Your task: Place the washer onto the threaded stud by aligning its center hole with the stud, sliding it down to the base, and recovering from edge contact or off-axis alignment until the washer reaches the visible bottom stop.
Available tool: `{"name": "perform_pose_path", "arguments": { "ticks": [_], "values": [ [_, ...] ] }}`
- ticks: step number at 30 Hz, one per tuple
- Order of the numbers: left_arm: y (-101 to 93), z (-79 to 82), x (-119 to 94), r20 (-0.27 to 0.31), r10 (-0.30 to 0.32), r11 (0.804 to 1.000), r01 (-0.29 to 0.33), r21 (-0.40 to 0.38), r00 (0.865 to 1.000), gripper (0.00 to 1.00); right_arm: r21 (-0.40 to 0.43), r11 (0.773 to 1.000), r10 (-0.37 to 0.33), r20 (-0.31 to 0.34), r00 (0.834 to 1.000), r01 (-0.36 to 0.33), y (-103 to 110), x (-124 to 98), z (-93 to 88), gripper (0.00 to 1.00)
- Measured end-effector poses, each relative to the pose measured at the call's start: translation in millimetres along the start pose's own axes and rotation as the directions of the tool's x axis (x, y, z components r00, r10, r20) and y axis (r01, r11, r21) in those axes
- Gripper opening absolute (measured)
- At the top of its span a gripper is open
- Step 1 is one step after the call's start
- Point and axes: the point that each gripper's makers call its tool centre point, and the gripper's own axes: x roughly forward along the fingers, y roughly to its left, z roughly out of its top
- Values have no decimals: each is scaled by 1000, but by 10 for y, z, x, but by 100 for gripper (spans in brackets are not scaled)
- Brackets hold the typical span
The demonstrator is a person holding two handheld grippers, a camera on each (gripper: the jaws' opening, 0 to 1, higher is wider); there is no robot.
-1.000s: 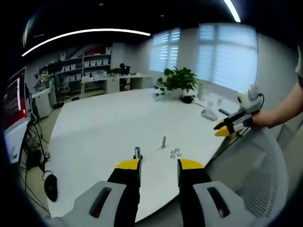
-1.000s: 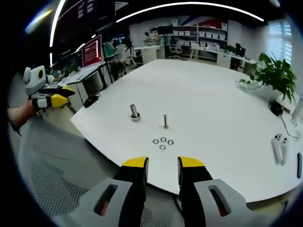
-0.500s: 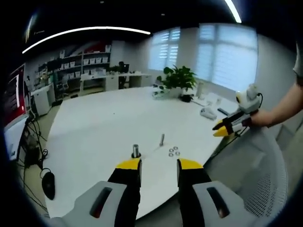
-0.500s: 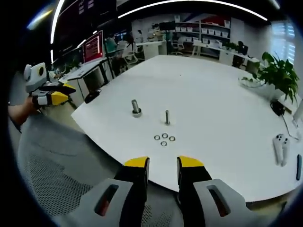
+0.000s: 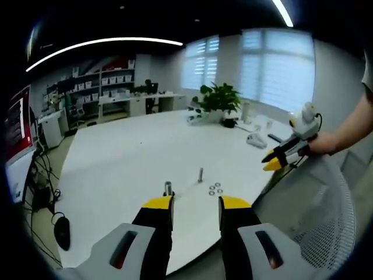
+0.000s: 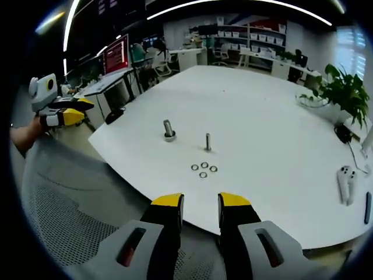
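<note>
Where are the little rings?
In the right gripper view, the four washers lie clustered on the white table, just in front of the thin stud and near the table's front edge.

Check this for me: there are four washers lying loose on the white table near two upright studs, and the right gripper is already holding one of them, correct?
Not quite. The right gripper holds nothing: in the right gripper view its jaws stand open, short of the table. All four washers lie loose by the thin stud and the thicker stud.
</note>
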Motion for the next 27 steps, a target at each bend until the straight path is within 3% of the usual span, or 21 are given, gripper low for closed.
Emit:
{"name": "perform_pose_path", "arguments": {
  "ticks": [4,15,19,25,27],
  "values": [
    [-13,3,2,-1,-2,1000,2,8,1000,29,0,1000,-1,-6,1000,1,-7,4,-12,26],
    [32,-35,-11,-16,18,999,-18,30,1000,28,-47,996,66,-99,993,-71,175,71,-143,27],
    [24,-44,-16,-19,18,999,-17,34,1000,28,-65,994,80,-97,992,-87,198,63,-121,27],
    [34,-63,-18,-29,18,999,-17,45,999,29,-153,972,147,-196,970,-178,326,80,-209,26],
    [39,-71,-23,-28,18,999,-18,33,999,29,-185,966,138,-212,967,-178,298,120,-165,26]
  ]
}}
